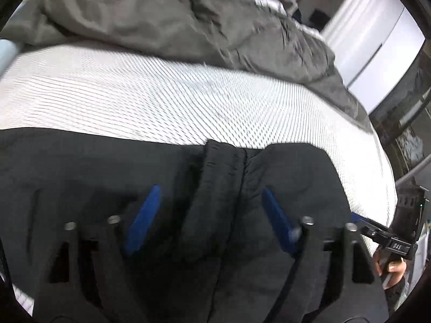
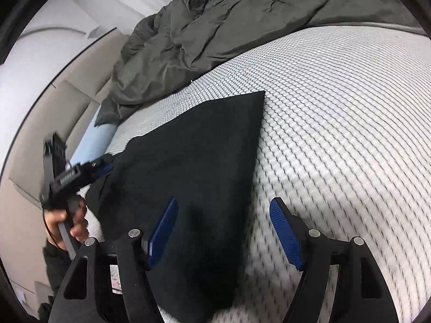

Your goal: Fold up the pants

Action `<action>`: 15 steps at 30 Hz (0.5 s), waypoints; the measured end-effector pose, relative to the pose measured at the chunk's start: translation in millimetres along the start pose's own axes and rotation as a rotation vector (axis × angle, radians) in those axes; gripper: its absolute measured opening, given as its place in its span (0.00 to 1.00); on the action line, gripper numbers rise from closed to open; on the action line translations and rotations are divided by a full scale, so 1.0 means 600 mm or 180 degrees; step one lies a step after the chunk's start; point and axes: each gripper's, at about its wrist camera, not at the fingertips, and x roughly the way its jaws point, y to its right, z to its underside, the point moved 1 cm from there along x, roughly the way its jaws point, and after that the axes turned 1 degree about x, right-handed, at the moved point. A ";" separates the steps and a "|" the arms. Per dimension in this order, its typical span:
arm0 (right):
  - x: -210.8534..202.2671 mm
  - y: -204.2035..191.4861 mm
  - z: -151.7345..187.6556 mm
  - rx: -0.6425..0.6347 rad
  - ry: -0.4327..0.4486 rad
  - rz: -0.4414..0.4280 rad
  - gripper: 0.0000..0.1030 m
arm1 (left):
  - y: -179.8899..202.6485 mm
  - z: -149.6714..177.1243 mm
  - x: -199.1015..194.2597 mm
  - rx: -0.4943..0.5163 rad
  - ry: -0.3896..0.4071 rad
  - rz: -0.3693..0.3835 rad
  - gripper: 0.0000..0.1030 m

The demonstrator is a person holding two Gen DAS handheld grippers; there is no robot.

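Note:
Black pants (image 2: 199, 161) lie on a white patterned mattress (image 2: 336, 123). In the left wrist view the pants (image 1: 229, 177) show a bunched seam or waistband between my left gripper's blue fingers. My left gripper (image 1: 211, 191) is open just over that bunched part. My right gripper (image 2: 223, 204) is open over the pants' right edge, one finger above the cloth and one above the mattress. The left gripper also shows in the right wrist view (image 2: 80, 175), at the pants' far left end.
A crumpled grey-green duvet (image 2: 229, 27) lies across the far part of the mattress (image 1: 161, 94). A light blue pillow or bolster (image 2: 94, 142) sits at the mattress edge by a beige headboard (image 2: 67, 102). The right gripper's body (image 1: 404, 228) shows at the right edge.

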 end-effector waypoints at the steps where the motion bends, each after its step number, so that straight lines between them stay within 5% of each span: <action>1: 0.005 0.007 -0.002 -0.0016 -0.0029 0.0003 0.71 | 0.002 -0.003 0.014 0.0036 -0.0069 0.0019 0.43; 4: 0.033 0.013 -0.001 -0.0036 -0.0119 -0.0018 0.63 | 0.013 0.001 0.044 0.0264 -0.0125 -0.0036 0.30; 7: 0.052 0.014 -0.003 -0.0070 -0.0221 -0.0110 0.27 | 0.007 -0.011 0.027 0.0202 0.0047 0.0093 0.18; 9: 0.043 -0.001 -0.011 -0.0195 -0.0077 -0.0088 0.20 | -0.003 -0.018 0.021 0.0148 0.0122 -0.0034 0.18; 12: 0.042 -0.009 -0.018 -0.0284 -0.0033 -0.0021 0.20 | -0.020 -0.016 0.045 0.0053 -0.0032 -0.0100 0.31; 14: 0.060 0.006 -0.015 -0.0245 -0.0188 0.0062 0.28 | -0.027 -0.010 0.044 0.0038 0.0008 -0.0278 0.53; 15: 0.064 0.016 -0.011 -0.0177 -0.0278 0.0075 0.28 | -0.028 -0.008 0.036 0.0020 0.0032 -0.0302 0.56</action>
